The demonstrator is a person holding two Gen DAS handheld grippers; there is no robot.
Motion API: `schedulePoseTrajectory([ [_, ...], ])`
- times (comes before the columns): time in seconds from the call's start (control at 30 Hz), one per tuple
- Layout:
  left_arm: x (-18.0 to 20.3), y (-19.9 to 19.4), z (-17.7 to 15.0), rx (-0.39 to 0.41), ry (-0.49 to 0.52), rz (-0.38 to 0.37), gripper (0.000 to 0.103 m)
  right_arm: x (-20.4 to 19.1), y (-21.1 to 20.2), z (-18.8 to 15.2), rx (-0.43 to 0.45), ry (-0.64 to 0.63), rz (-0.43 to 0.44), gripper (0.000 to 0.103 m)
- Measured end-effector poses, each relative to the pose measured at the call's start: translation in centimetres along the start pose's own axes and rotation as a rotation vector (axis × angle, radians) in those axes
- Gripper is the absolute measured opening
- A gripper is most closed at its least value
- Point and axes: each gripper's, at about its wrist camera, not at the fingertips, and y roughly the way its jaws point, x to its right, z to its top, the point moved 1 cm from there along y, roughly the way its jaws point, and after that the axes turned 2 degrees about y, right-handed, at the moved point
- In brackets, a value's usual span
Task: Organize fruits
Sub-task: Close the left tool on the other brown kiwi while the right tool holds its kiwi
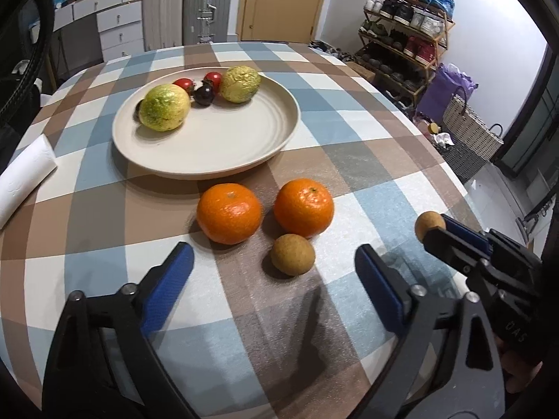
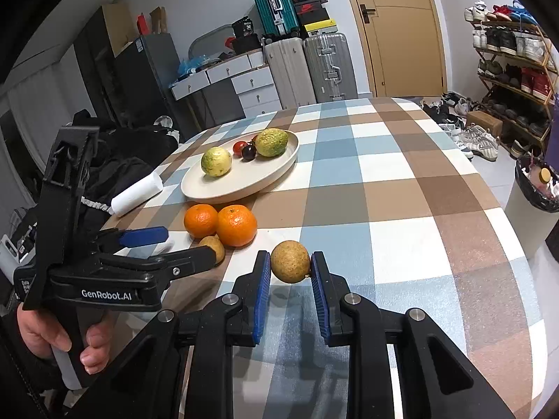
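Observation:
A cream plate (image 1: pixel 244 146) (image 2: pixel 223 188) holds two yellow-green fruits (image 1: pixel 164 107) (image 1: pixel 240 83), red cherry tomatoes (image 1: pixel 184 84) and a dark one (image 1: pixel 204 95). Two oranges (image 1: pixel 229 213) (image 1: pixel 303 207) and a small brown fruit (image 1: pixel 292 254) lie on the checked cloth in front of the plate. My left gripper (image 1: pixel 274 269) (image 2: pixel 174 241) is open, just short of the small brown fruit. My right gripper (image 2: pixel 290 262) is shut on a second small brown fruit (image 2: pixel 290 261) (image 1: pixel 429 224), held just above the table, to the right of the oranges.
A white paper roll (image 1: pixel 24 174) (image 2: pixel 138 193) lies at the table's left edge. Suitcases, drawers and a door stand behind the table, a shoe rack (image 1: pixel 405 35) and baskets (image 1: pixel 468 139) to the right.

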Motion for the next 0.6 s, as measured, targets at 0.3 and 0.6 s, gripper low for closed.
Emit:
schedulePoseTrajectory([
  [0.3,0.14,0.33,0.25,-0.012,0.02,0.004,0.062,0.04,-0.15,0.01,0.006,0.003,0.01,0.024],
  [0.6,-0.04,0.98,-0.36,-0.051,0.013,-0.053,0.026,-0.57,-0.45,0.2,0.004,-0.006,0.013,0.024],
])
